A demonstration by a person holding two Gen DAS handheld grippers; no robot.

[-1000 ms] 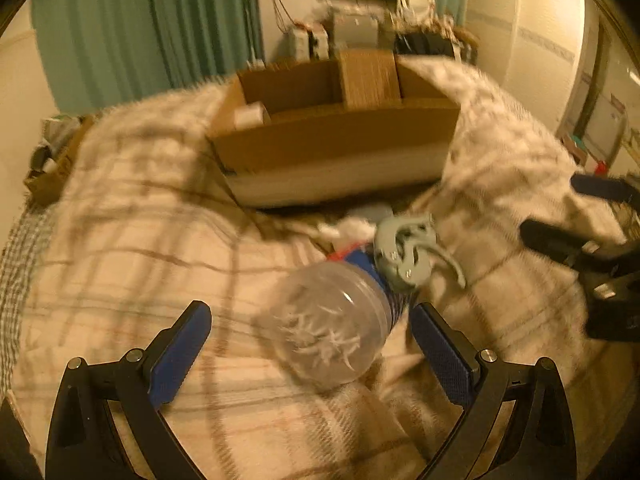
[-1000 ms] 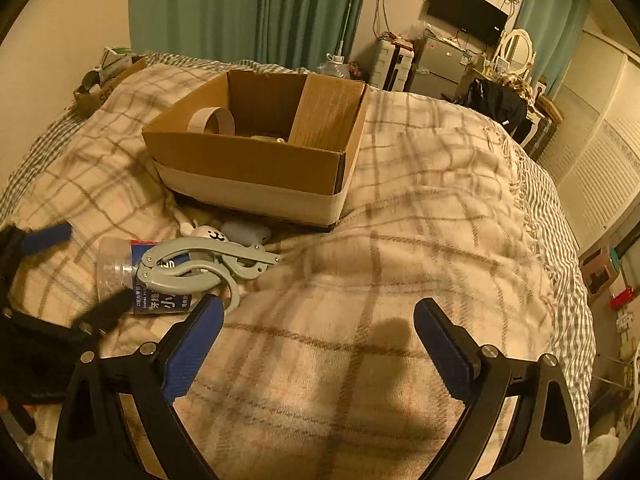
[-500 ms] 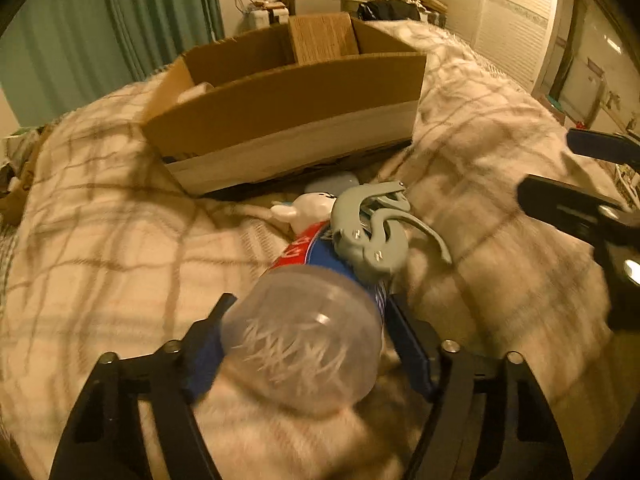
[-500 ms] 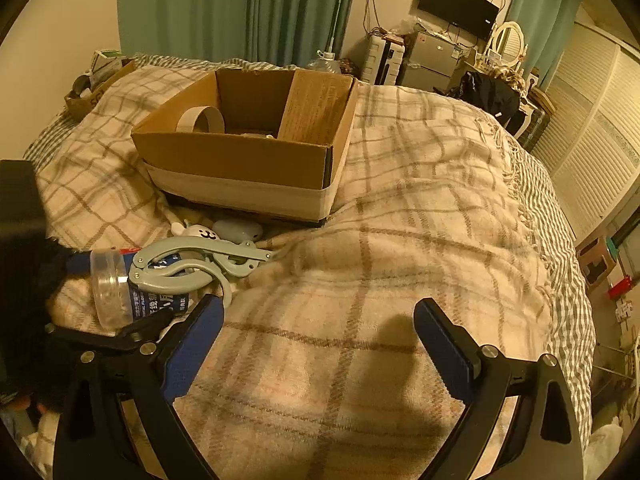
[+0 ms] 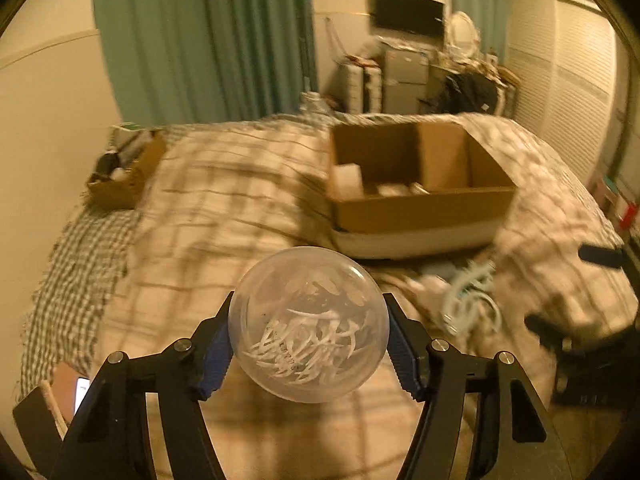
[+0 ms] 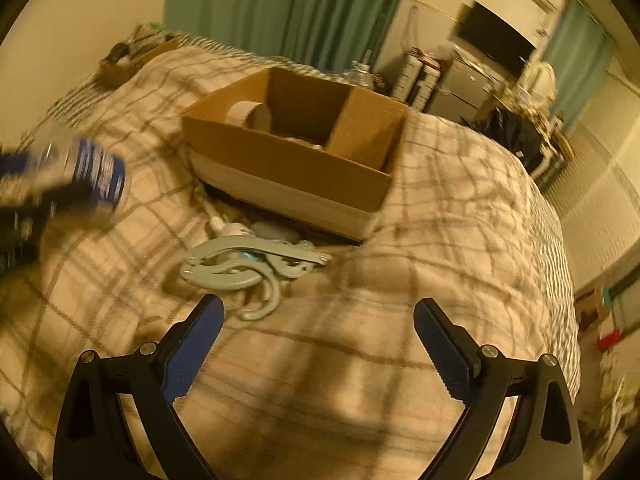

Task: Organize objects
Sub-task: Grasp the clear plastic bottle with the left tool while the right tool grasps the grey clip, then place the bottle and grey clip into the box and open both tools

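My left gripper (image 5: 308, 332) is shut on a clear plastic jar (image 5: 308, 330) with white picks inside and a blue label, and holds it lifted above the plaid blanket; the jar also shows blurred in the right wrist view (image 6: 86, 176). A grey clamp-like tool (image 6: 248, 266) lies on the blanket in front of an open cardboard box (image 6: 292, 160), which also shows in the left wrist view (image 5: 416, 184). My right gripper (image 6: 318, 340) is open and empty, just near of the grey tool. Small white and grey items (image 6: 264, 230) lie between tool and box.
The box holds a tape roll (image 6: 250, 114) and small items. A small brown basket (image 5: 126, 176) sits at the bed's far left edge. Green curtains, a TV and furniture stand behind the bed. A phone-like object (image 5: 82, 390) lies near left.
My left gripper closed on the jar and lifted it off the blanket, away from the grey tool. The right gripper moved closer to the grey tool and stayed open.
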